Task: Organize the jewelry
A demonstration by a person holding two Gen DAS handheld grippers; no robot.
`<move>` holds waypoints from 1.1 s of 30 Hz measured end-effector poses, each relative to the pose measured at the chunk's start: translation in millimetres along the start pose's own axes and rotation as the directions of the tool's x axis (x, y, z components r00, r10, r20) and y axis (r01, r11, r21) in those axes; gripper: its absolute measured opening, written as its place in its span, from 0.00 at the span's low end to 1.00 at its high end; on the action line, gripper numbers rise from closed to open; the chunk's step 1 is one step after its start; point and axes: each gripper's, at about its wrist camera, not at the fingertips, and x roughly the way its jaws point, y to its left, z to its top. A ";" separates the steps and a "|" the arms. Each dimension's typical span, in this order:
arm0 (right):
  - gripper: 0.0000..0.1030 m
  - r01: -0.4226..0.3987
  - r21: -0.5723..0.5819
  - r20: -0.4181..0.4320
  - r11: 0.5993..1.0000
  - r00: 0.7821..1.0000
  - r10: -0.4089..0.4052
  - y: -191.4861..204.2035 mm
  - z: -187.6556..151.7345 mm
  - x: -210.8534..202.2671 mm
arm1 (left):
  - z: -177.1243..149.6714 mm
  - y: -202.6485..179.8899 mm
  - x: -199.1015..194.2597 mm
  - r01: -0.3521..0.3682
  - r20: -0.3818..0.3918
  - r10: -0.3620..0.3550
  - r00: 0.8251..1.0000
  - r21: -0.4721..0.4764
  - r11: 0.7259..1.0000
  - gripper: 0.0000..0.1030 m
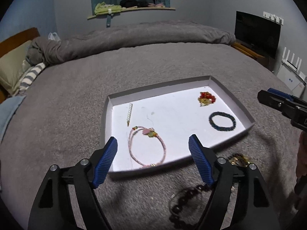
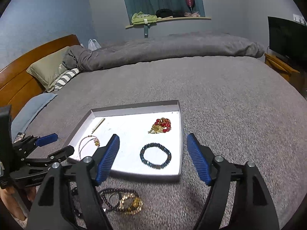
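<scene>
A shallow white cardboard tray (image 1: 233, 94) lay on the grey blanket-covered bed (image 1: 80, 88), with open blanket on every side of its low rim. Inside it, well apart, were a pink cord bracelet with charms (image 1: 146, 147), a short string of white pearls (image 1: 129, 113), a dark blue beaded bracelet (image 1: 222, 121) and a red-and-gold beaded cluster (image 1: 206, 98). The left gripper (image 1: 153, 160) hovered at the tray's near edge, fingers wide and holding nothing; the right gripper (image 2: 153, 159) hovered likewise wide and empty. In front of the tray, a dark brown chain bracelet (image 1: 184, 201) and gold bangles (image 2: 130, 203) lay heaped, half hidden in the left view, clearer in the right.
</scene>
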 end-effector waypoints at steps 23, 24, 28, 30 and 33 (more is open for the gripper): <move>0.95 0.086 -0.031 0.007 0.996 0.996 -0.086 -16.2 -61.1 -21.7 | -72.0 -0.1 -19.7 0.067 0.009 -0.068 0.998 0.013 0.998 0.92; 0.95 0.080 -0.029 0.002 0.996 0.997 -0.080 -17.2 -63.3 -20.8 | -75.0 -3.2 -20.1 0.075 0.008 -0.076 0.997 0.029 0.997 0.92; 0.95 0.041 -0.050 -0.024 0.998 0.999 -0.043 -13.9 -71.8 -16.8 | -81.4 -16.8 -17.5 0.105 0.002 -0.105 0.994 0.093 0.990 0.91; 0.95 0.036 -0.071 -0.033 0.997 0.999 -0.039 -9.3 -74.5 -13.7 | -83.2 -21.2 -14.8 0.106 -0.005 -0.106 0.994 0.111 0.988 0.88; 0.95 0.046 -0.107 -0.043 0.993 0.998 -0.050 -3.8 -78.5 -8.6 | -85.2 -25.6 -12.8 0.141 -0.020 -0.140 0.990 0.137 0.980 0.66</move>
